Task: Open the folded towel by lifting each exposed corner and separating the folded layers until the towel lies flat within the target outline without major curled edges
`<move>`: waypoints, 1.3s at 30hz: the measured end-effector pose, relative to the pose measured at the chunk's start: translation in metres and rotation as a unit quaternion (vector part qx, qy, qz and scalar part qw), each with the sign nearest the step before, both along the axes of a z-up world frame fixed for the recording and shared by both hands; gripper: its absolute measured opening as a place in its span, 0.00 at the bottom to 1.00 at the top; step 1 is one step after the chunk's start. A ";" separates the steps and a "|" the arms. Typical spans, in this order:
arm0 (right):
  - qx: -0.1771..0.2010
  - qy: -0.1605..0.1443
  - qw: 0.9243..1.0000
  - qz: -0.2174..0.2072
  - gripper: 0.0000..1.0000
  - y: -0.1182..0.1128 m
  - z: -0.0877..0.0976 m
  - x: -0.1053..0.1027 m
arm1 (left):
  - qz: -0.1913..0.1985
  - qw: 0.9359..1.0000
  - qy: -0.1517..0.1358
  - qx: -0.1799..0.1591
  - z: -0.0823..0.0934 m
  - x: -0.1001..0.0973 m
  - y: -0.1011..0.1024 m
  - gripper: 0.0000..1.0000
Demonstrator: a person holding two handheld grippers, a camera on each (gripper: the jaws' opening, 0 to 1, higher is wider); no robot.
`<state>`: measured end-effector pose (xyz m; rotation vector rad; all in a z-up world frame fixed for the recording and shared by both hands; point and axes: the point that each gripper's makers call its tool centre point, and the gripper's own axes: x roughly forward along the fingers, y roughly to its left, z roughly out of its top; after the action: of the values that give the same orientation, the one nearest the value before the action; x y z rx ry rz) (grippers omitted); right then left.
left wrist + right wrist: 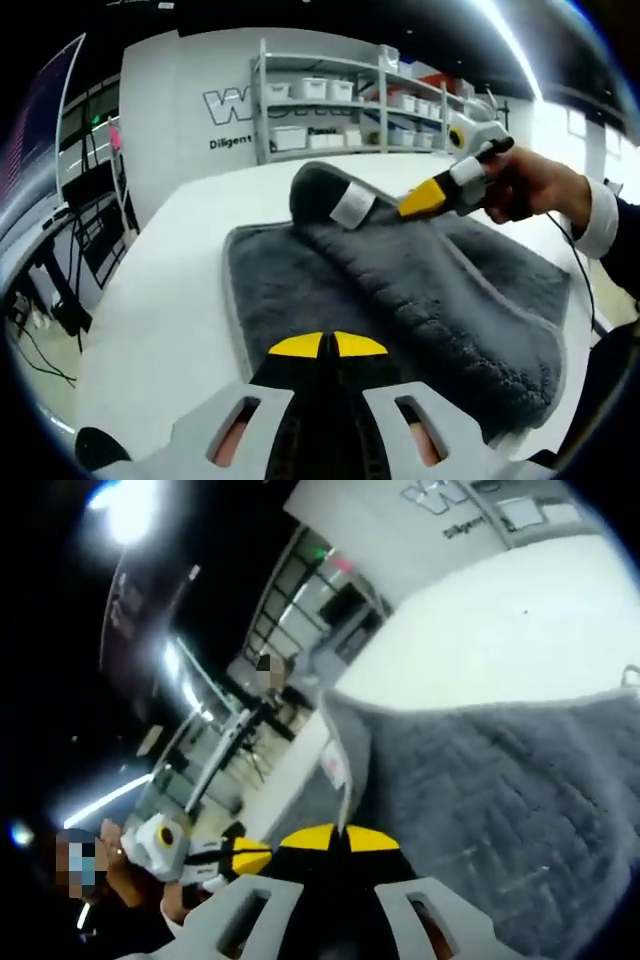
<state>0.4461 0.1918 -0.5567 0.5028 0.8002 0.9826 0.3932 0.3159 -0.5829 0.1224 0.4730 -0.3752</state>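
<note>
In the left gripper view, a dark grey towel [400, 300] is seen spread across a white table [170, 300], filling the middle and right of the frame. Its long axis is laid diagonally, from the lower right up toward the upper middle. The far corner is lifted off the table and folded over, pointing toward the upper left, and a white care label [352, 205] is shown on it; no writing on the label can be read. That corner is pinched between the yellow-tipped jaws of the right gripper [405, 205], which enters from the right and is held by a hand [530, 185] with a white cuff and dark sleeve. At the bottom middle, the left gripper [328, 345] is seen with its yellow tips pressed together on the near edge of the towel; whether cloth is caught between them cannot be told. On the wall at the upper left, large letters beginning "W" and smaller words beginning "Diligent" are partly hidden by white shelving [340, 100] stacked with bins.

In the right gripper view, the towel [500, 790] fills the right half, with its raised edge and label [335, 765] running up from the closed yellow tips at the bottom middle. The left gripper [240, 860] is seen at the lower left, held in a hand
</note>
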 end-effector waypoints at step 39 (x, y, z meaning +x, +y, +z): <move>-0.087 -0.093 0.991 -0.046 0.00 -0.086 0.013 0.021 | 0.013 0.999 0.038 0.032 -0.017 -0.008 0.008 0.00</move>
<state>0.4674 0.1060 -0.5434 0.2899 0.6820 0.8528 0.3849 0.3239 -0.5997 0.1639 0.5615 -0.3394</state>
